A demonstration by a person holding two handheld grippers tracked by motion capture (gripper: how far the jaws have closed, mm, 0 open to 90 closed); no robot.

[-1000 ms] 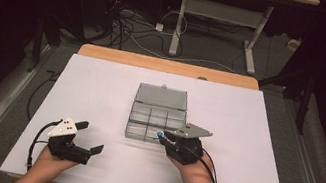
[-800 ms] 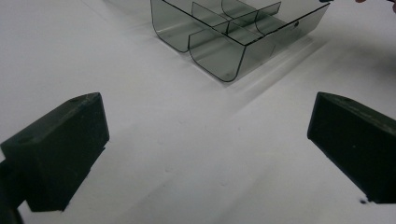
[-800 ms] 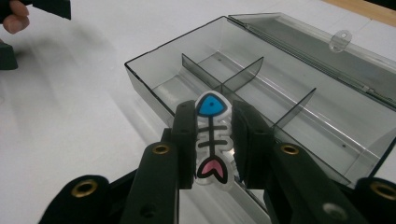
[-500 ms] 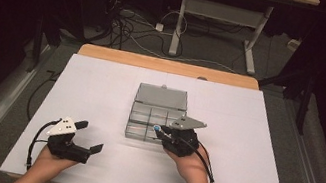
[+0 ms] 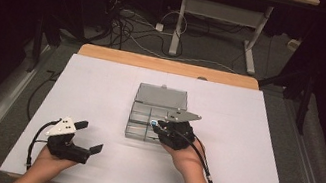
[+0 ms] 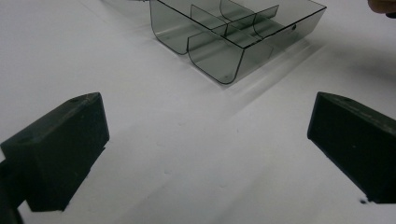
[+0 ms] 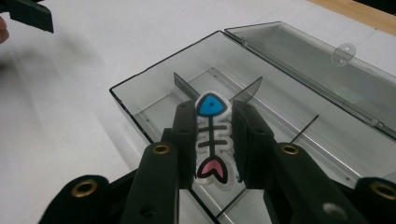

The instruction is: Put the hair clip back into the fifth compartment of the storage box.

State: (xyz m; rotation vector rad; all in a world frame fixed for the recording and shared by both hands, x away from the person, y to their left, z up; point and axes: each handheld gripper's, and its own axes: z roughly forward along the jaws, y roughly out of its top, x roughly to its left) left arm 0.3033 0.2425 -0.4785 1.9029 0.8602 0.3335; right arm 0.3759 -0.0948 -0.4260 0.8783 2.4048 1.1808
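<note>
1. White table surface [image 5: 100, 90] carries all items.
2. Clear compartment box [image 5: 159, 102] lies at centre, lid open flat behind it.
3. Left gripper [image 5: 92, 137] rests near the front edge, jaws spread, holding nothing.
4. Right gripper [image 7: 213, 133] hovers over the box, clamping a fishbone sticker [image 7: 212, 135].

A white table [image 5: 100, 90] (wooden far edge [image 5: 165, 65]) fronts tangled floor cables [image 5: 127, 24].

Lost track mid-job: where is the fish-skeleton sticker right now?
The flat fish-skeleton sticker is clamped in the right hand-held gripper, above the open clear plastic compartment box at mid-table.
</note>
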